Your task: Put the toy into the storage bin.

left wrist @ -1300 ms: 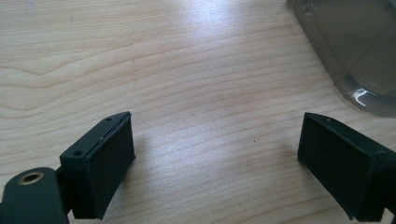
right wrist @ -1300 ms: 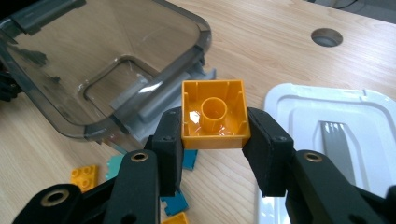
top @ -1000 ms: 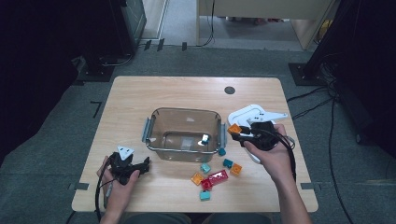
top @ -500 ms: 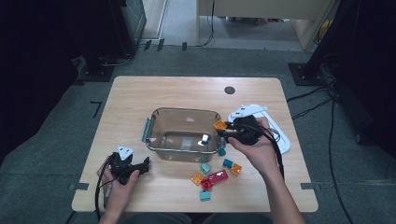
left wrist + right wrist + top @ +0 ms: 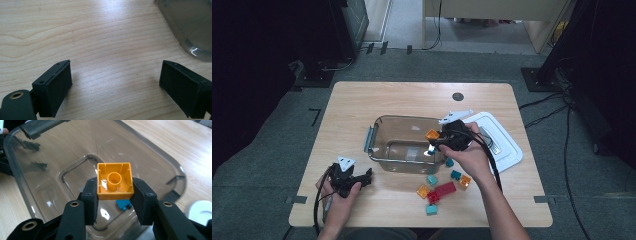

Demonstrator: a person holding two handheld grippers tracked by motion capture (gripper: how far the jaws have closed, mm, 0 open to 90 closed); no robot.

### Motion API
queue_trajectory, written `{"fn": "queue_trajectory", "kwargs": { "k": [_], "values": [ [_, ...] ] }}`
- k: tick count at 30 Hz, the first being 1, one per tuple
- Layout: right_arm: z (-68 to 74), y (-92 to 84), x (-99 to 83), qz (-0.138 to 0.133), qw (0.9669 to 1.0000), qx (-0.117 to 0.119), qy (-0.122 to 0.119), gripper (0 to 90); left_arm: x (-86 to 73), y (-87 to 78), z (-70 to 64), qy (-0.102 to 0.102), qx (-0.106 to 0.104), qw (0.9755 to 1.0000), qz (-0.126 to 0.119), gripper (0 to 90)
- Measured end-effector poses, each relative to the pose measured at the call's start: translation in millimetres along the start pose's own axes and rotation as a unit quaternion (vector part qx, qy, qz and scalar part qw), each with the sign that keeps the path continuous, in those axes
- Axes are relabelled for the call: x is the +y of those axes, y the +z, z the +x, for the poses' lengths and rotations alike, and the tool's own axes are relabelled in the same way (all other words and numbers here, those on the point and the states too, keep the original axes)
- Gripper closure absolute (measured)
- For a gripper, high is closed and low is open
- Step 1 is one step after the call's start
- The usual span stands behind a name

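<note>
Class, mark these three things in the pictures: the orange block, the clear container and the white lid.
orange block [image 5: 114, 181], right gripper view, on its hollow underside.
clear container [image 5: 384, 160], high view, on its near wall.
white lid [image 5: 507, 150], high view, on its bare right part.

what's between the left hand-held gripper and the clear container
Bare wooden table in the left gripper view, from the left hand-held gripper to the clear container.

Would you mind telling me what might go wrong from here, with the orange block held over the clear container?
The right gripper pinches the orange block only at its lower edges, so it may tip or slip out early. In the high view the block sits close to the clear container's right wall; released there, it might bounce out towards the loose blocks on the table.
</note>
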State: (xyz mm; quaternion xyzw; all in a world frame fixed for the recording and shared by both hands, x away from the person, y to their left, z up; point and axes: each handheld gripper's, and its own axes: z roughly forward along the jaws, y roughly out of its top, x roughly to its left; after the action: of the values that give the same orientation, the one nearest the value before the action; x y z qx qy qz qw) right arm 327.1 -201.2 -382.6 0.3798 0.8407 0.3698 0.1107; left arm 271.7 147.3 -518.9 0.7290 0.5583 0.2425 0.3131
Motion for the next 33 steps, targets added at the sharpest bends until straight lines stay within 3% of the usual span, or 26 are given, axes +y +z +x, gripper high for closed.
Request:
{"fn": "queue_trajectory", "kwargs": {
  "k": [9,23,28,33],
  "values": [
    [0.9,25.5,7.3,0.038,0.9993,0.0,-0.006,60.1,0.0,0.0,0.0,0.0,0.0,1.0,0.0,10.6],
    [10.3,47.0,14.6,0.093,0.9954,0.002,-0.022,56.9,0.0,0.0,0.0,0.0,0.0,1.0,0.0,10.6],
    [12.4,47.1,14.8,0.094,0.9953,0.004,-0.023,53.5,0.0,0.0,0.0,0.0,0.0,1.0,0.0,10.6],
    [13.5,37.4,14.8,0.073,0.997,0.009,-0.021,50.9,0.0,0.0,0.0,0.0,0.0,1.0,0.0,10.6]
  ]
}}
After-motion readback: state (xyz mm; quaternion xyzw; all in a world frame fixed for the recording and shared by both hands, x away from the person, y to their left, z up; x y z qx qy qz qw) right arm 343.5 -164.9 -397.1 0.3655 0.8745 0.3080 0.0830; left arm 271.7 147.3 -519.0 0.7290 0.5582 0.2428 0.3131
